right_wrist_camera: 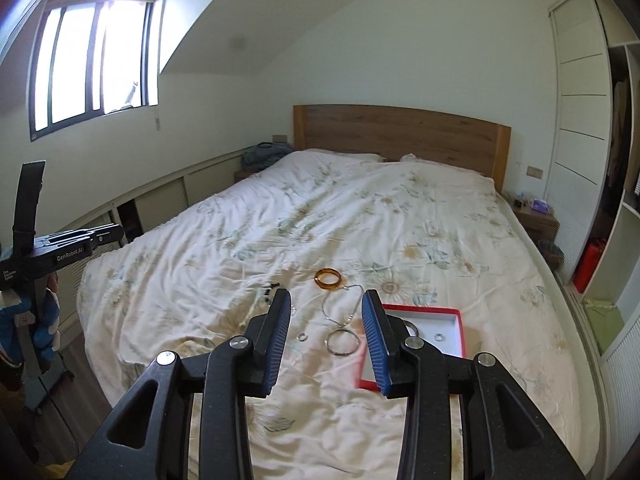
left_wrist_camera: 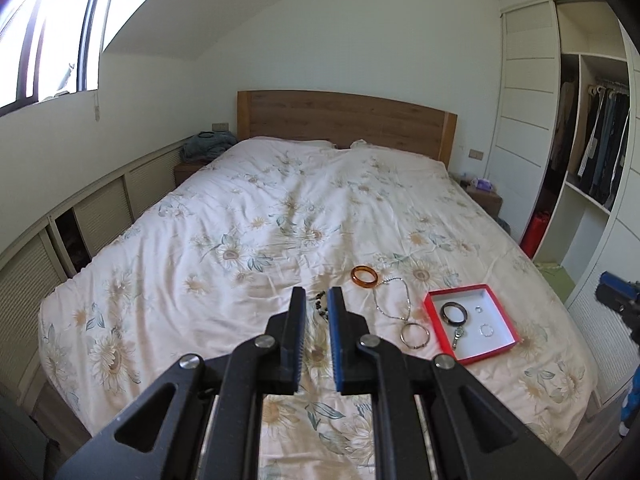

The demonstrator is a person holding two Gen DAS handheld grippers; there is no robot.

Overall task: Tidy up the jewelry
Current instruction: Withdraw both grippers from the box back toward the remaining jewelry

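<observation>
A red-rimmed white tray (left_wrist_camera: 433,312) lies on the bed and holds a dark bangle (left_wrist_camera: 454,313), a watch (left_wrist_camera: 458,335) and two small rings (left_wrist_camera: 486,330). Left of it lie an amber bangle (left_wrist_camera: 364,276), a silver chain necklace (left_wrist_camera: 394,304), a silver hoop (left_wrist_camera: 415,335) and dark beads (left_wrist_camera: 320,300). My left gripper (left_wrist_camera: 317,300) is open with a narrow gap, empty, above the beads. My right gripper (right_wrist_camera: 326,312) is wide open, empty, above the necklace (right_wrist_camera: 344,308) and hoop (right_wrist_camera: 343,342). The tray (right_wrist_camera: 460,332), amber bangle (right_wrist_camera: 328,279) and a small ring (right_wrist_camera: 303,336) show there too.
The floral duvet (left_wrist_camera: 260,240) covers a large bed with a wooden headboard (left_wrist_camera: 344,120). Low cabinets (left_wrist_camera: 100,216) line the left wall. An open wardrobe (left_wrist_camera: 592,152) stands at the right. Nightstands flank the headboard.
</observation>
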